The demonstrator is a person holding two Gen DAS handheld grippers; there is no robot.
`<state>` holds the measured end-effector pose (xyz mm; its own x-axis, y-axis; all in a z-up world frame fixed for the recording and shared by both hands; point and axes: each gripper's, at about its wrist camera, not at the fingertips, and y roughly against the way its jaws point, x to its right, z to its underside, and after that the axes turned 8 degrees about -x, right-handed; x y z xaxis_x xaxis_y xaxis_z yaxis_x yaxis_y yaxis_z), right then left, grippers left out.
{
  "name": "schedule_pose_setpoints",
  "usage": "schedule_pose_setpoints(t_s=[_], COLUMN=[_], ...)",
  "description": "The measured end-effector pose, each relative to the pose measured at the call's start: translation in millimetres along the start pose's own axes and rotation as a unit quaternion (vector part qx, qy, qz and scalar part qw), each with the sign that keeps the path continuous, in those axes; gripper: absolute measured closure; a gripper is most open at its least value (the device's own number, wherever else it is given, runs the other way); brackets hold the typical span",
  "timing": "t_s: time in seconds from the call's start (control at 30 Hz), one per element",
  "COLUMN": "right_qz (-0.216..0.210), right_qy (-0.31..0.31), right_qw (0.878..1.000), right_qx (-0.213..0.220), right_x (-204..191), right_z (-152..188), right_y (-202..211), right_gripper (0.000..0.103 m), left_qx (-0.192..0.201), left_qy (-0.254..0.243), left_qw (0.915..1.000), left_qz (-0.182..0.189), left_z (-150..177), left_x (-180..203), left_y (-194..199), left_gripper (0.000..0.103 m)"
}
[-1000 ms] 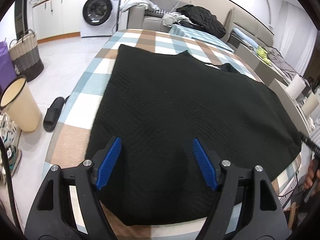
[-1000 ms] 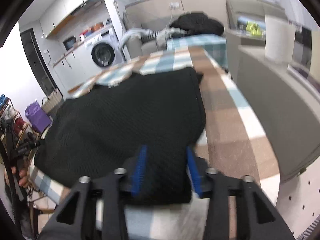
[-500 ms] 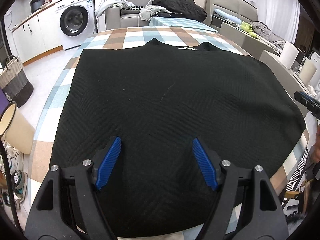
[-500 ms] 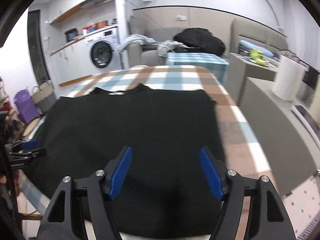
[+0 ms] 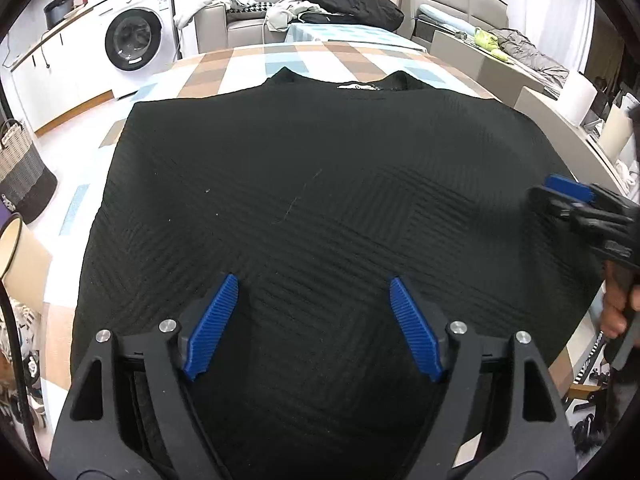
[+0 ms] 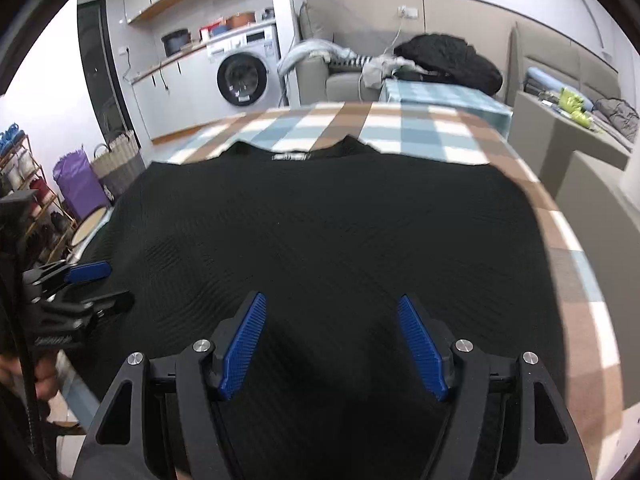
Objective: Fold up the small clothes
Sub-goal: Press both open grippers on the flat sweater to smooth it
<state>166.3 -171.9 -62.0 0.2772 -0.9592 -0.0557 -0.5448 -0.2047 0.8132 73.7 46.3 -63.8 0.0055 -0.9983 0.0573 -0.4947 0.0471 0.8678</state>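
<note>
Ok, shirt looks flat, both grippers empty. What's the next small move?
Probably lower both open grippers, left gripper and right gripper, onto the near hem of the black shirt and pinch it. It lies spread flat, collar far, nothing folded yet.

The top [image 5: 320, 208] is black, with thin slanted lines in its knit and a small white tag [image 5: 358, 86] at 12 o'clock. The tablecloth [image 5: 248, 64] has squares of brown, light blue and white. The left gripper [image 5: 314, 322] and the right gripper [image 6: 334, 346] are black with ridged blue pads. The washer [image 5: 138, 36] at 10 o'clock is white. The bag [image 6: 78, 186] at 9 o'clock is purple.
</note>
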Motion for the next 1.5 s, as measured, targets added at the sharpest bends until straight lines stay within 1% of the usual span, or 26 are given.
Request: schedule_pose_setpoints(t_s=[0.1,0.13,0.2,0.23,0.33,0.43,0.53,0.67,0.77,0.87,0.9,0.93,1.0,1.03,1.07,1.1,1.13,1.17,1.2,1.23,1.3,1.33,1.4,1.43,1.5], right_qz=[0.013,0.015,0.019,0.014,0.016,0.065,0.039,0.031,0.018,0.016,0.017,0.019,0.022,0.028,0.039,0.069,0.085,0.079,0.056,0.063,0.095,0.101,0.086,0.075,0.053], right_qy=[0.011,0.016,0.021,0.017,0.001,-0.013,-0.034,-0.03,-0.015,0.017,0.026,0.034,0.042,0.043,0.042,0.034,0.025,0.007,-0.018,-0.026,-0.02,-0.019,-0.027,-0.039,-0.049], right_qw=[0.999,0.999,0.999,0.999,0.999,0.997,0.998,0.998,0.999,0.999,0.999,0.998,0.997,0.997,0.996,0.995,0.994,0.995,0.996,0.996,0.993,0.993,0.994,0.995,0.997], right_qx=[-0.038,-0.034,-0.042,-0.042,-0.043,-0.044,-0.04,-0.036,-0.035,-0.04,-0.042,-0.044,-0.053,-0.061,-0.066,-0.066,-0.065,-0.065,-0.067,-0.065,-0.062,-0.062,-0.057,-0.051,-0.036], right_x=[-5,-5,0,6,18,31,44,31,12,-12,-18,-23,-26,-25,-22,-14,-7,5,17,23,27,30,35,38,35], right_z=[-1,-1,1,2,6,9,10,3,-9,-21,-24,-28,-32,-34,-35,-35,-34,-33,-32,-31,-27,-23,-15,-9,2], right_y=[-22,-21,-20,-18,-10,-7,-2,-3,-10,-19,-22,-26,-32,-37,-39,-41,-42,-42,-39,-36,-30,-25,-17,-9,5], right_gripper=[0.032,0.032,0.032,0.032,0.031,0.031,0.031,0.031,0.031,0.031,0.031,0.031,0.031,0.031,0.031,0.031,0.031,0.026,0.026,0.026,0.026,0.026,0.026,0.026,0.026], left_qx=[0.002,0.002,0.0,0.0,-0.001,-0.003,-0.003,-0.007,-0.005,-0.007,-0.012,-0.029,-0.027,-0.027,-0.028,-0.028,-0.029,-0.029,-0.029,-0.03,-0.028,-0.025,-0.013,-0.001,0.021], left_qy=[-0.002,-0.004,-0.009,-0.009,-0.01,-0.006,0.008,0.017,0.007,-0.017,-0.023,-0.028,-0.021,-0.02,-0.023,-0.023,-0.021,-0.019,-0.016,-0.012,-0.003,0.001,0.004,0.004,0.023], left_qw=[1.0,1.0,1.0,1.0,0.9999,1.0,0.9998,0.9994,0.9995,0.9998,0.9996,0.999,0.9993,0.9993,0.9993,0.9993,0.9993,0.9994,0.9994,0.9995,0.9996,0.9996,0.9993,0.9993,0.9985], left_qz=[0.003,0.002,0.0,-0.001,0.0,0.003,0.019,0.029,0.029,0.003,-0.005,-0.018,-0.014,-0.013,-0.012,-0.011,-0.006,-0.004,-0.003,-0.002,-0.004,-0.009,-0.034,-0.036,-0.045], left_z=[2,3,3,5,5,5,-1,-19,-34,-49,-51,-54,-56,-56,-55,-54,-51,-48,-47,-43,-30,-25,-8,0,18], left_x=[-2,-2,-2,-1,-2,-3,-4,1,11,21,23,24,22,20,19,18,15,12,10,6,-4,-8,-16,-20,-32], left_y=[-1,-1,-2,0,1,2,2,-5,-9,-20,-25,-33,-36,-36,-36,-35,-33,-31,-30,-27,-17,-14,-1,7,25], left_gripper=[0.025,0.024,0.023,0.022,0.022,0.022,0.022,0.022,0.022,0.022,0.022,0.019,0.015,0.014,0.014,0.013,0.012,0.011,0.011,0.012,0.012,0.012,0.012,0.012,0.012])
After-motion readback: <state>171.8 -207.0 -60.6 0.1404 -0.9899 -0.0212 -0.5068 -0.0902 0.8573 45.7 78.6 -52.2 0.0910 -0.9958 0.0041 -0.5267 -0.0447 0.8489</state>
